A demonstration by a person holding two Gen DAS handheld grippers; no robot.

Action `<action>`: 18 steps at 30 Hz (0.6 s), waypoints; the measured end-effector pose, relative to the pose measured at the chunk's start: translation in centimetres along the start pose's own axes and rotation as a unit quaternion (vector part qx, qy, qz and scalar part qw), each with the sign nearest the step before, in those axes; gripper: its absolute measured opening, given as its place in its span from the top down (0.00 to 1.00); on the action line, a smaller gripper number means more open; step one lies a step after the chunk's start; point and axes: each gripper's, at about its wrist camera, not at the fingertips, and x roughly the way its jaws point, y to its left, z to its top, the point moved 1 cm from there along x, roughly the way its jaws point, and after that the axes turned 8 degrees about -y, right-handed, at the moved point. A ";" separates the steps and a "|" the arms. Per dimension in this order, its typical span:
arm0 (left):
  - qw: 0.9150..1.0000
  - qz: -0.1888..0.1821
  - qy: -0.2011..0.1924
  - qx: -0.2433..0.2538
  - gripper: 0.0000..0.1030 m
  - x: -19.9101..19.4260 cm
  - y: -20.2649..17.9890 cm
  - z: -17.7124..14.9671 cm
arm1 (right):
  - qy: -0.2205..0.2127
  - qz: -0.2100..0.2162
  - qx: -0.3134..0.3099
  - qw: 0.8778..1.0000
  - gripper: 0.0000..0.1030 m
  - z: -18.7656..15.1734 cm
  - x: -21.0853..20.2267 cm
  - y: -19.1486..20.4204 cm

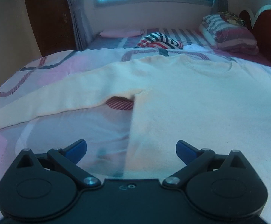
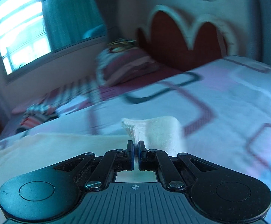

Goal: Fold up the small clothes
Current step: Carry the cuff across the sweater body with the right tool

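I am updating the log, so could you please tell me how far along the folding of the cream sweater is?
Early stage. Done: the cream sweater lies spread flat on the bedspread, its left sleeve stretched out unfolded. In hand: the right claw is shut on the cuff of the other sleeve, lifted off the bed. The left claw is open, holding nothing. Left: both sleeves and the body folds, then the striped garment behind.

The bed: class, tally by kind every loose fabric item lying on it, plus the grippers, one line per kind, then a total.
Cream sweater: 1
Striped garment: 1
Pink pillow: 1
Folded bedding stack: 1
Grippers: 2, left gripper with jaws open, right gripper with jaws shut on the sweater's cuff
Total: 6
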 end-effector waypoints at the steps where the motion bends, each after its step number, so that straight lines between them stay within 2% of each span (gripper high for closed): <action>1: 1.000 0.003 -0.003 0.003 0.01 -0.2 0.1 0.0 | 0.005 0.014 -0.004 1.000 0.97 -0.3 0.3 1.5; 9: 0.999 0.018 -0.004 -0.049 0.01 -0.6 2.9 0.4 | 0.041 0.136 -0.068 0.988 0.97 -4.7 0.8 16.1; 13: 0.998 0.024 -0.005 -0.059 0.01 -0.7 3.5 0.5 | 0.048 0.175 -0.114 0.977 0.97 -7.9 0.2 22.6; 18: 0.997 0.032 -0.004 -0.071 0.01 -0.5 4.4 0.4 | 0.048 0.206 -0.156 0.965 0.97 -11.2 -0.6 27.6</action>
